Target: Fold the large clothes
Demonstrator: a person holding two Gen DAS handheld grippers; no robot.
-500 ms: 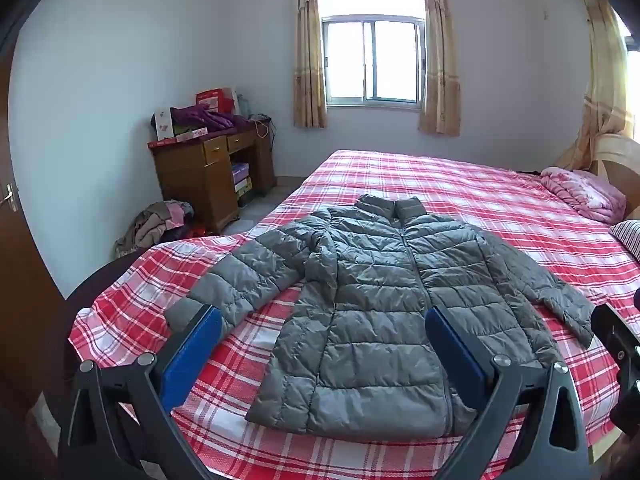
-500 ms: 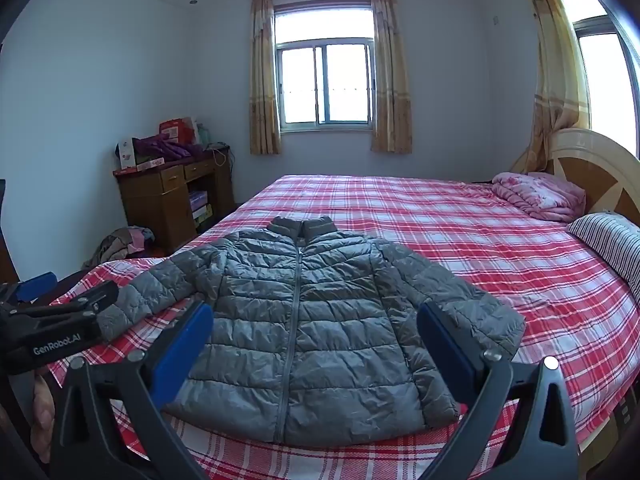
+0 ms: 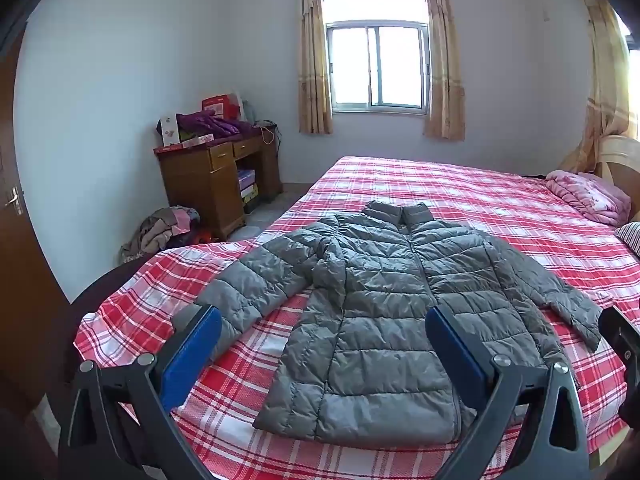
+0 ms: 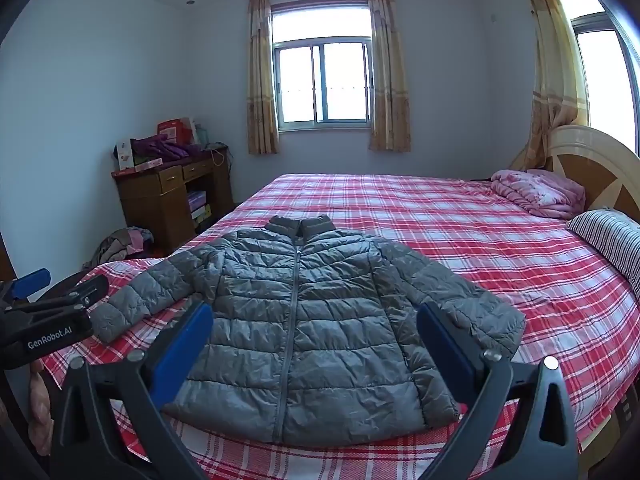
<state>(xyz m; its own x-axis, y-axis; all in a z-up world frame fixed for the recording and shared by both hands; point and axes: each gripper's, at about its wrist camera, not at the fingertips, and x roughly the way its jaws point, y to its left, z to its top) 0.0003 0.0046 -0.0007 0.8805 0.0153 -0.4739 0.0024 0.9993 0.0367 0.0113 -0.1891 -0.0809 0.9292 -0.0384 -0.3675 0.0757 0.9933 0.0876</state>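
A grey quilted puffer jacket [image 3: 384,300] lies flat, front up and zipped, on the red plaid bed [image 3: 460,192], collar toward the window, both sleeves spread out. It also shows in the right wrist view [image 4: 296,320]. My left gripper [image 3: 324,320] is open and empty, held above the jacket's near left side. My right gripper [image 4: 314,316] is open and empty, above the jacket's hem. The left gripper shows at the left edge of the right wrist view [image 4: 52,316], near the left cuff.
A wooden desk [image 3: 216,184] with boxes and purple clothes stands by the left wall, a clothes pile [image 3: 160,232] on the floor beside it. A pink folded quilt [image 4: 540,196] and striped pillow [image 4: 608,244] lie by the headboard [image 4: 592,168]. A door [image 3: 16,240] is at left.
Both grippers have shifted very slightly; the jacket has not moved.
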